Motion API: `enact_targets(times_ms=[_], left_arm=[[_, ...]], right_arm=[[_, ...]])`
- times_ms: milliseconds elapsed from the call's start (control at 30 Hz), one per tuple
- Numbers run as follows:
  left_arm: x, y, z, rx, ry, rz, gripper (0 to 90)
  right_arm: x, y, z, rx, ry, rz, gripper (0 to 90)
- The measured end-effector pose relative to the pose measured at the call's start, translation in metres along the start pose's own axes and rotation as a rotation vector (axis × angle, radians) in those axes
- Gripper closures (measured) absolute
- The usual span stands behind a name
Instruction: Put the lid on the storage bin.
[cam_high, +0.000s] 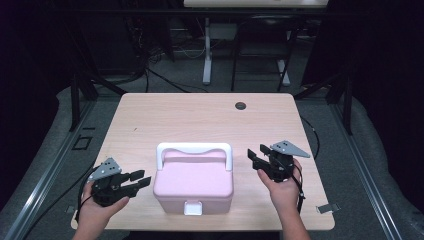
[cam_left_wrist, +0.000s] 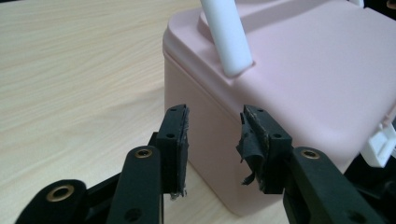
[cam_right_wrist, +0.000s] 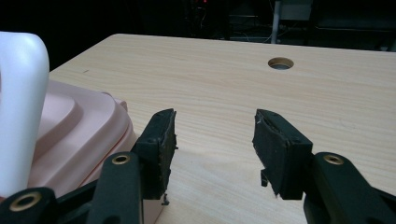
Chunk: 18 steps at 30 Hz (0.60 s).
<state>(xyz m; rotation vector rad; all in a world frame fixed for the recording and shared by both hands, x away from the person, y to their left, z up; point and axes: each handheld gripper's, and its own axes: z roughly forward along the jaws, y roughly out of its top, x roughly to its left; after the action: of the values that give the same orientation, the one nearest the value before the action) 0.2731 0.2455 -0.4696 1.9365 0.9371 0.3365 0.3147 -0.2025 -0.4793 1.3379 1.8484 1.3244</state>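
A pink plastic box (cam_high: 193, 184) with rounded corners and a smooth, matte lid sits on the table (cam_high: 200, 115) near the middle of its near edge. A white, tube-like handle (cam_high: 194, 150) arches over the lid's far side, and a small white latch (cam_high: 192, 207) sits on the box's front wall, facing the near edge. The table is pale wood-grain laminate, rectangular with softly rounded corners, with a round cable hole (cam_high: 240, 105) near its far edge.

The left gripper (cam_high: 140, 180) lies close to the near left corner, its black jaws pointing at the box's left wall. The jaws stand apart with nothing between them; the dark rubber pads (cam_left_wrist: 180, 149) look worn and frayed at the edges, and the pink wall is just ahead of them, not touched.

The right gripper (cam_high: 256, 159) hovers to the right of the box, near the table's right edge, jaws also spread wide and empty. In the right gripper view, its ragged pads (cam_right_wrist: 275, 149) frame bare wood, with the box's rounded lid corner just beside the left jaw.
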Motion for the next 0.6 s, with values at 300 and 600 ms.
enact_targets(times_ms=[300,600], left_arm=[[0.007,0.018,0.011,-0.018,0.013,0.001,57.3],[0.03,0.029,0.023,-0.027,0.041,-0.046,55.3]], right_arm=[[-0.001,-0.001,0.001,0.002,0.001,0.007,48.1],[-0.001,-0.002,0.001,0.009,0.003,0.005,47.9]])
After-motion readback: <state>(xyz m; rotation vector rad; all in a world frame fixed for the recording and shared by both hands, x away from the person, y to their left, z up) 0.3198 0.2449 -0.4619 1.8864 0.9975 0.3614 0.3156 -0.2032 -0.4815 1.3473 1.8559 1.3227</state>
